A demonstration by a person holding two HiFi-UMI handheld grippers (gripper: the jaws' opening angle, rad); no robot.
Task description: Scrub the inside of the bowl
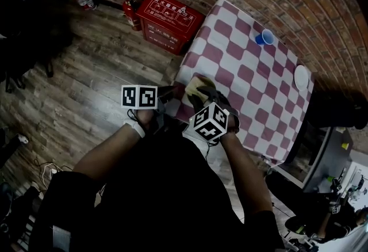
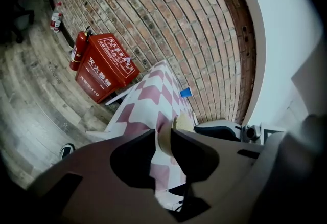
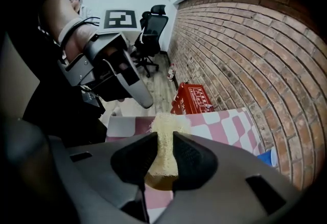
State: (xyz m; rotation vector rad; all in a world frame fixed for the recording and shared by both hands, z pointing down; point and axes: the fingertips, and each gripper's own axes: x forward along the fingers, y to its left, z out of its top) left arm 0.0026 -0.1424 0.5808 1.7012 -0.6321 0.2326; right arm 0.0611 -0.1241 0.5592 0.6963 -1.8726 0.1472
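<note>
At centre frame, over the near corner of the checkered worktop [image 1: 253,72], the left claw [image 2: 163,136] pinches the beige bowl [image 1: 198,84] by its rim. The right claw [image 3: 163,141] clamps a yellow sponge [image 3: 166,121], with the bowl just ahead.

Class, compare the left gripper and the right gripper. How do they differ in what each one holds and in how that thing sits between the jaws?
The left gripper is shut on the thin, smooth tan wall of the bowl; the right gripper is shut on a thick, rough yellow sponge. The bowl wall keeps its shape in the left gripper; the sponge is squeezed narrow in the right gripper and bulges wider beyond the jaws. Both grippers are shut on something.
</note>
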